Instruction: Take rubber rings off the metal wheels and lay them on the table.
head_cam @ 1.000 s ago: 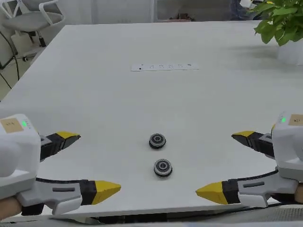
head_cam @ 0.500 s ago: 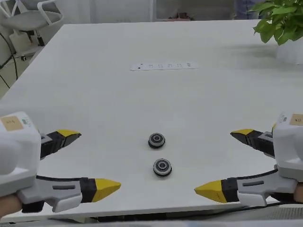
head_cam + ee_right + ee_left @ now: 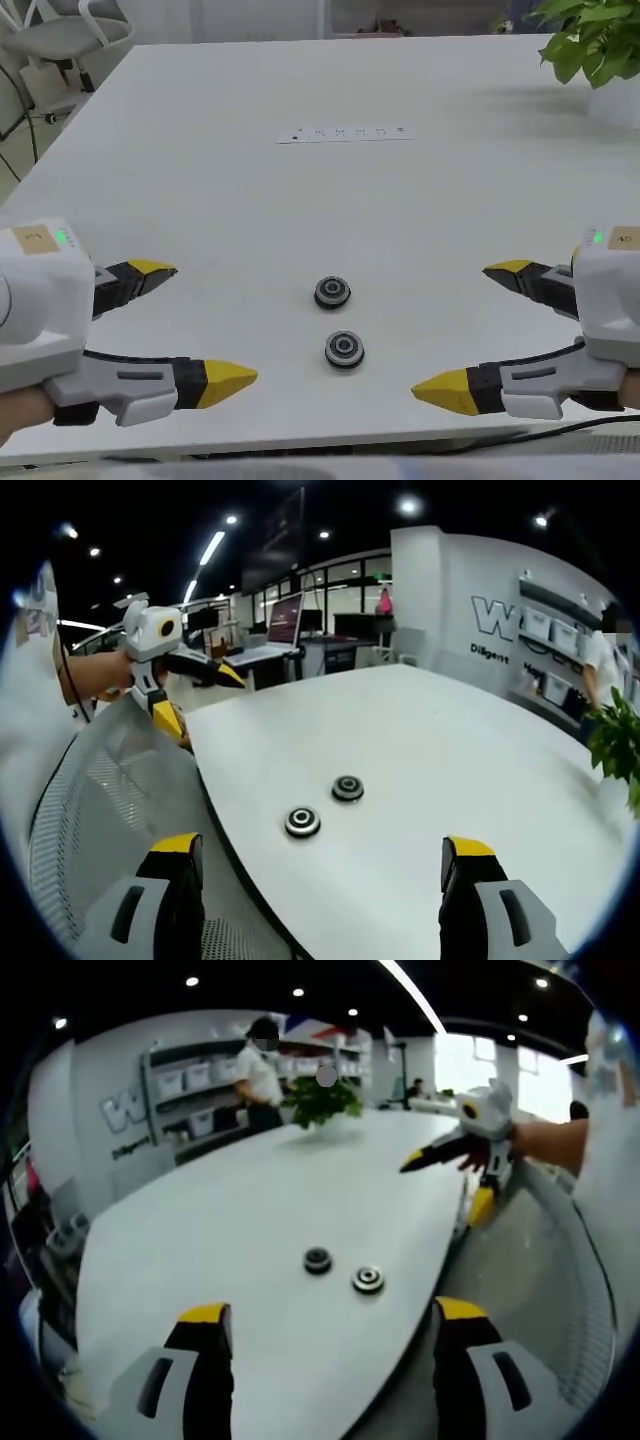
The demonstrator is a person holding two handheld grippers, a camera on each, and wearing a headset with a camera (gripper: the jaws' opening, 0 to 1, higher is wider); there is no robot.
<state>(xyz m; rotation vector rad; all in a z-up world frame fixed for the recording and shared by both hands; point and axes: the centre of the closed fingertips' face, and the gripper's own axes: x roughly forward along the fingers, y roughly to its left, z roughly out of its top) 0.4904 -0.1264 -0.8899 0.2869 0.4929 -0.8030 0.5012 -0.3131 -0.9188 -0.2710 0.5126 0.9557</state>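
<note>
Hovering over the front edge of the white table [image 3: 300, 210], the left gripper [image 3: 215, 323] and the right gripper [image 3: 449, 329] face each other from the table's left and right sides, each with its yellow-tipped jaws spread wide and nothing between them; the two metal wheels lie flat on the table between the grippers, well apart from both. The near wheel [image 3: 344, 350] sits close to the front edge, and the far wheel [image 3: 332, 292] sits just beyond it, a little to the left, the two near each other but not touching; each is dark-rimmed around a bright hub. In the left gripper view the left gripper [image 3: 330, 1312] frames the far wheel [image 3: 317, 1259] and the near wheel [image 3: 368, 1280] between its open jaws, with the right gripper [image 3: 442, 1190] held in a hand at the table's edge beyond; in the right gripper view the right gripper [image 3: 320, 847] likewise frames the near wheel [image 3: 302, 821] and the far wheel [image 3: 347, 787], with the left gripper [image 3: 210, 705] at the edge beyond. Toward the middle of the table a flat socket panel [image 3: 346, 133] is set into the top; a green plant [image 3: 590, 40] stands at the far right corner; an office chair [image 3: 60, 30] stands off the far left corner.
</note>
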